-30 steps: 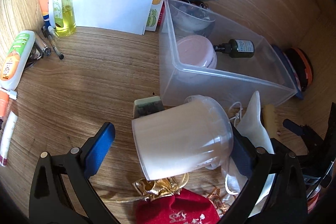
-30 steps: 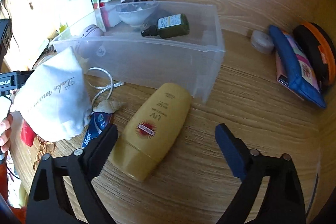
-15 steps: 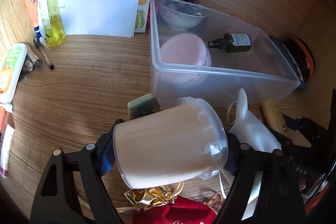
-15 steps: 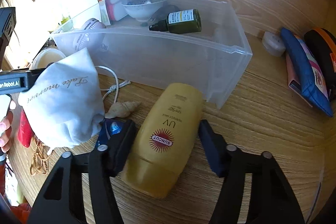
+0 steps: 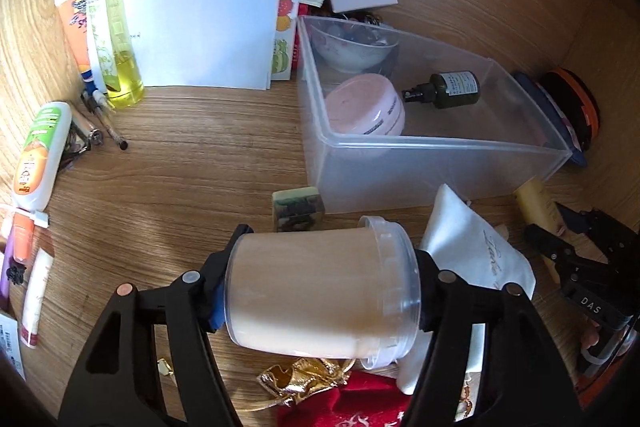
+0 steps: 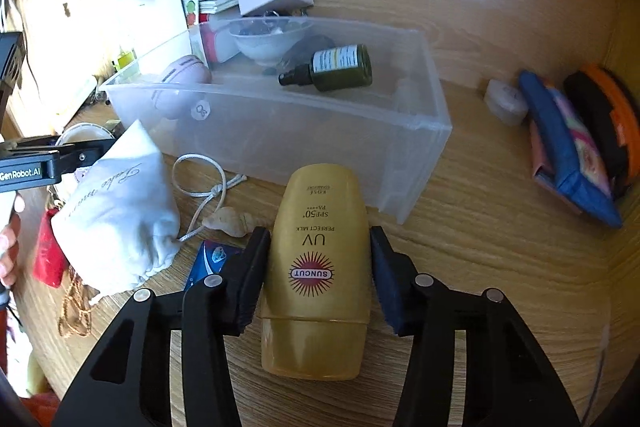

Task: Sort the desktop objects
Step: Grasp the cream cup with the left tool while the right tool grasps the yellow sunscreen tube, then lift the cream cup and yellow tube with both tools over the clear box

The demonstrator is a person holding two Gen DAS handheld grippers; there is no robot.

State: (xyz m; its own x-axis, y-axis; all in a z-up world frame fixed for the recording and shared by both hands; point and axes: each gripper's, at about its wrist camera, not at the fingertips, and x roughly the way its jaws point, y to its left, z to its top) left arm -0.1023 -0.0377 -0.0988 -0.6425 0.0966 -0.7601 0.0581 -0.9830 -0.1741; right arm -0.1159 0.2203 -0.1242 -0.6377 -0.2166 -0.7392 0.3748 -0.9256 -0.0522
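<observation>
My left gripper (image 5: 318, 297) is shut on a white plastic jar (image 5: 320, 297) with a clear lid, held on its side above the desk. My right gripper (image 6: 318, 271) is shut on a yellow sunscreen bottle (image 6: 318, 259) lying on the desk, cap toward me. A clear plastic bin (image 5: 436, 147) stands ahead; it also shows in the right wrist view (image 6: 400, 131). It holds a pink jar (image 5: 364, 105), a dark green spray bottle (image 5: 448, 91) and a white bowl (image 5: 352, 47).
A white drawstring pouch (image 6: 112, 211), a shell (image 6: 228, 221) and a blue packet (image 6: 214, 259) lie left of the sunscreen. Papers (image 5: 200, 7), tubes (image 5: 40, 155), a yellow bottle (image 5: 116, 27) and a soap bar (image 5: 298, 207) lie left of the bin. A blue pouch (image 6: 568, 155) lies right.
Both grippers went from open to shut. The left one closed on the white jar and lifted it. The right one moved forward around the sunscreen bottle and closed on it.
</observation>
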